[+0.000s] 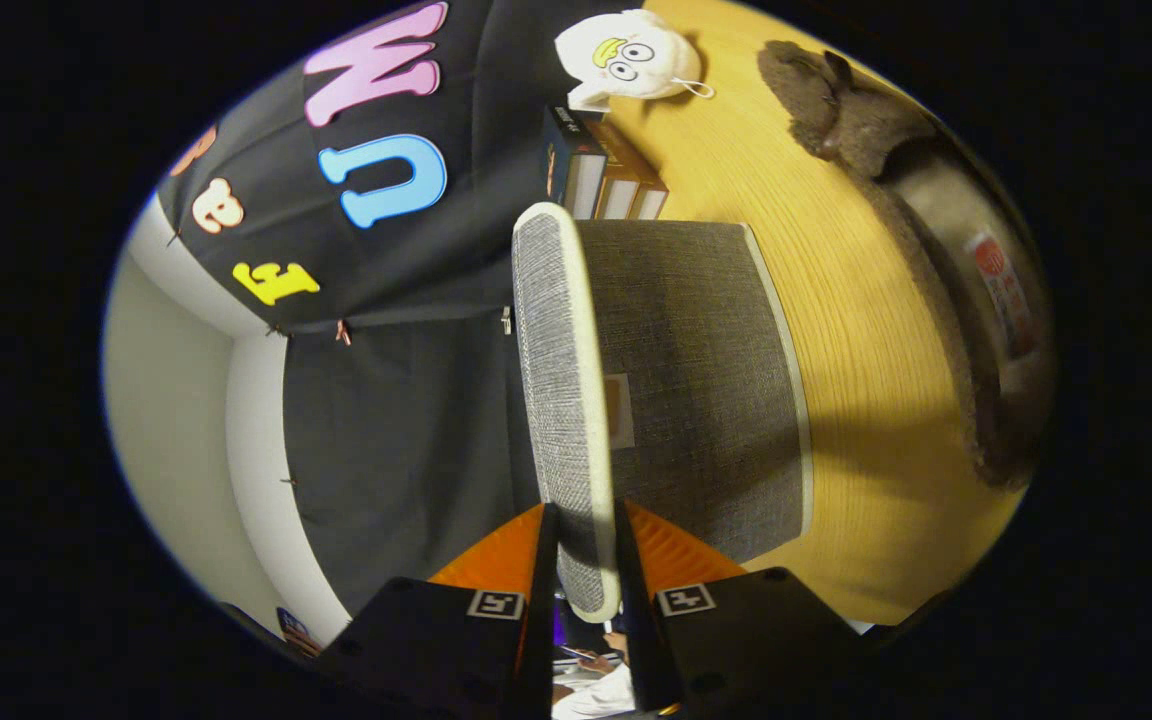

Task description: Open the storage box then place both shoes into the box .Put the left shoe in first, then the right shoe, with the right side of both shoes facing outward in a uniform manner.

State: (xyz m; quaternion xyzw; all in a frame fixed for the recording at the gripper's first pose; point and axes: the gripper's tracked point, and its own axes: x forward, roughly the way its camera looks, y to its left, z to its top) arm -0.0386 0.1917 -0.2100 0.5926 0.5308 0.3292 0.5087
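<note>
Grey fabric storage box (706, 380) sits on a light wooden tabletop (866, 360); the view is rolled sideways, so the table runs up one side and the booth wall the other. The box's lid (558, 400), grey woven cloth with a pale cream edge, is lifted clear of the box's top on the near side and seen almost edge-on. A small tan tag shows on the box's face just past the lid's rim.

Gripper (584, 545): both fingers, orange with black tips, are closed narrow on the lid's edge, one on each face of it, the lid pinched between them. Square black-and-white markers sit on the black finger bases.

Beyond the box, touching or nearly touching its far end, is a short row of books (601, 170) standing upright, dark covers, pale page edges showing. Past the books lies a white plush toy (631, 55) with cartoon eyes and a yellow beak.

Beside the box across a strip of bare table, a brown fuzzy shoe (966, 290) lies on the wood, its pale lining and opening turned toward the camera, a red-and-white label inside. Its far end, further along the table, has a dark fluffy trim; whether that is a second shoe I cannot tell.

Behind the fingers, a person's pale sleeve (596, 695).
</note>
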